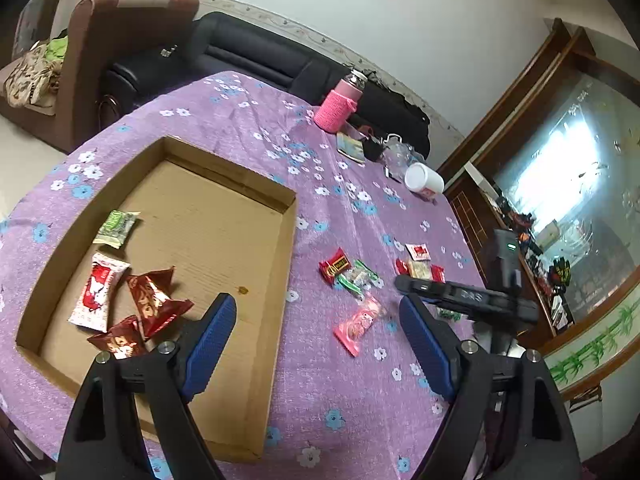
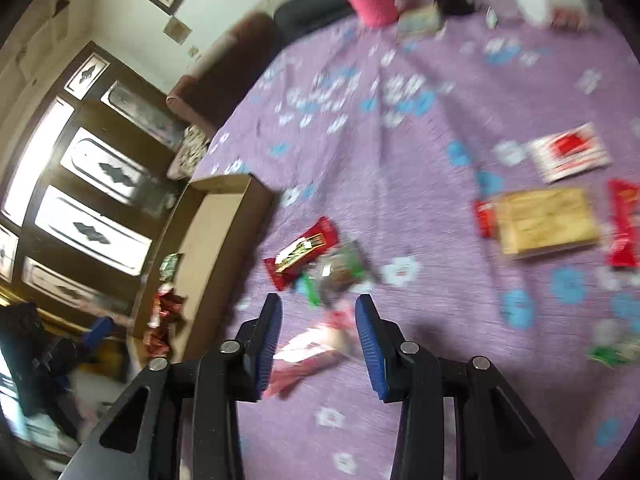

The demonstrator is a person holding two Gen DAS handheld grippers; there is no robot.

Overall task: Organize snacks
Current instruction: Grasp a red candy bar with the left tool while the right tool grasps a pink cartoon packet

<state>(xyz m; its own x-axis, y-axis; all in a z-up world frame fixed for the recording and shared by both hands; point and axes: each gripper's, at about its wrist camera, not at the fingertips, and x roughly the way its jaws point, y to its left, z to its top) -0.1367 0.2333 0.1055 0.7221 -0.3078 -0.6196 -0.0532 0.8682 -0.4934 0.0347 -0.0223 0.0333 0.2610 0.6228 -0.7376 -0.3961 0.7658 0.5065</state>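
Hovering my left fingers (image 1: 316, 320) spread and empty by the cardboard tray (image 1: 290, 240) already holding 5 snacks, I am lowering my right fingers (image 2: 319, 340), parted, around the pink snack packet (image 2: 304, 356) lying on the worktop (image 2: 400, 160) to collect it next.

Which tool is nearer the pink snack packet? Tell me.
Right. The right tool is open directly over the pink snack packet, straddling it; the left tool is open beside it, near the cardboard box.
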